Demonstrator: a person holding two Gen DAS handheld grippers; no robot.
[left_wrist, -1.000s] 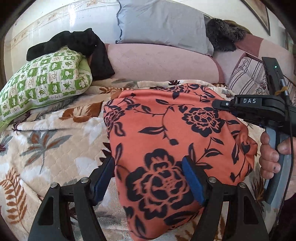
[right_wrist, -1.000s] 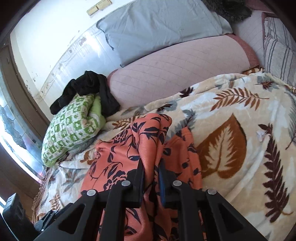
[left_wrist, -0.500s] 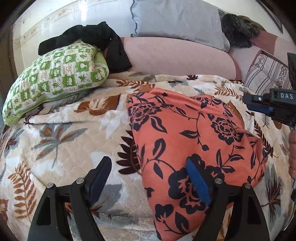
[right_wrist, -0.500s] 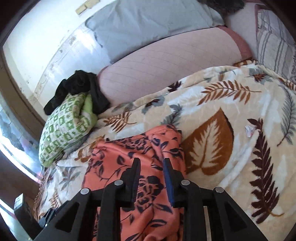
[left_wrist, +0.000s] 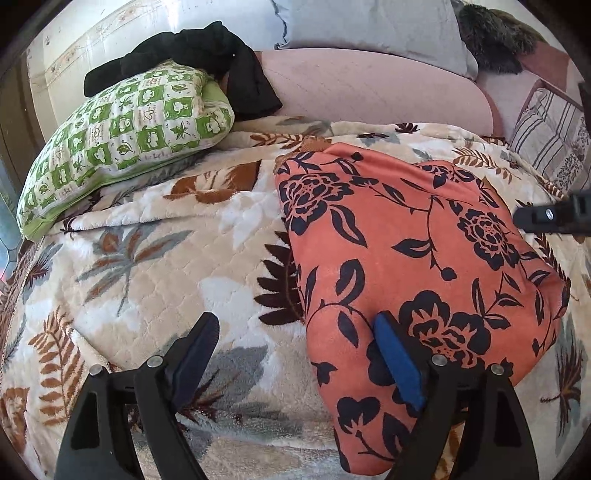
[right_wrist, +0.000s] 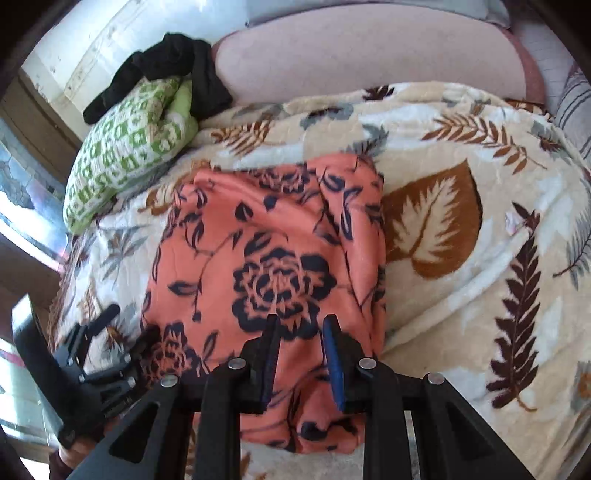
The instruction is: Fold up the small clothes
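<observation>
Jaws, left gripper [left_wrist: 297, 354]: spread wide, holding nothing; one finger is over the bare blanket, the other over the near left part of the cloth.
Jaws, right gripper [right_wrist: 301, 354]: a narrow gap between the blue pads, nothing pinched between them; they sit above the near edge of the cloth.
Cloth [right_wrist: 266, 258]: orange with dark flowers, lying folded in a rough rectangle on the blanket, its right edge bunched in a few ridges.
Cloth, left view [left_wrist: 417, 266]: fills the right half of the picture, fairly flat, with a rounded near corner.
Blanket [right_wrist: 461, 155]: cream with brown and grey leaves, covering the bed under the cloth.
Green pillow [left_wrist: 122, 140]: checked green and white, at the far left of the bed, well apart from the cloth.
Black garment [left_wrist: 207, 55]: draped over the top of the green pillow.
Pink bolster [right_wrist: 369, 62]: long, lying across the head of the bed.
Grey pillow [left_wrist: 369, 26]: leaning behind the bolster.
Striped cushion [left_wrist: 550, 136]: at the far right edge.
</observation>
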